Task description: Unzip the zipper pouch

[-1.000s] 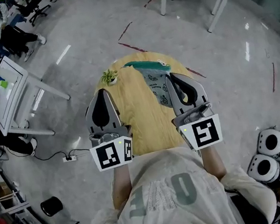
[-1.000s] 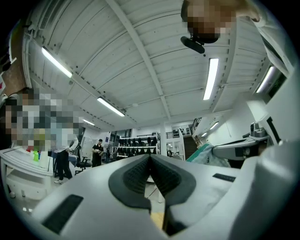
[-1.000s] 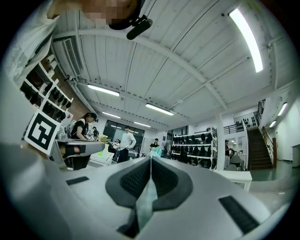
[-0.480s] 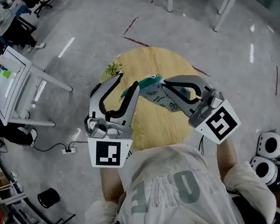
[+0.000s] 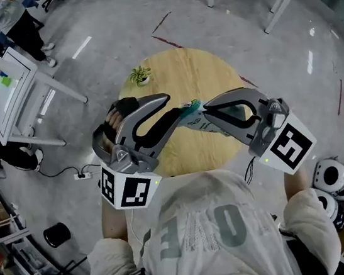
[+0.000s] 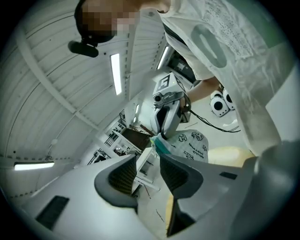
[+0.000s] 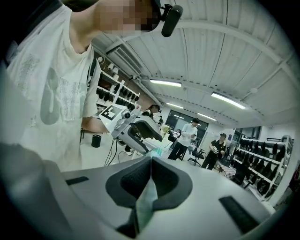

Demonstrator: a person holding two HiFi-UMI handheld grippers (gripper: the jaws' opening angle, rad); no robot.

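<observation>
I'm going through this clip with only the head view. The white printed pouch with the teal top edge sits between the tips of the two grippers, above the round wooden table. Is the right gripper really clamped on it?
Observer: Yes. In the right gripper view, the right gripper has its jaws together on the teal edge of the white printed pouch.
Operator: And the left one, is it holding anything?
Observer: No. In the left gripper view, the left gripper is opening with nothing between its jaws. The pouch's teal end lies just beyond its tips.
</observation>
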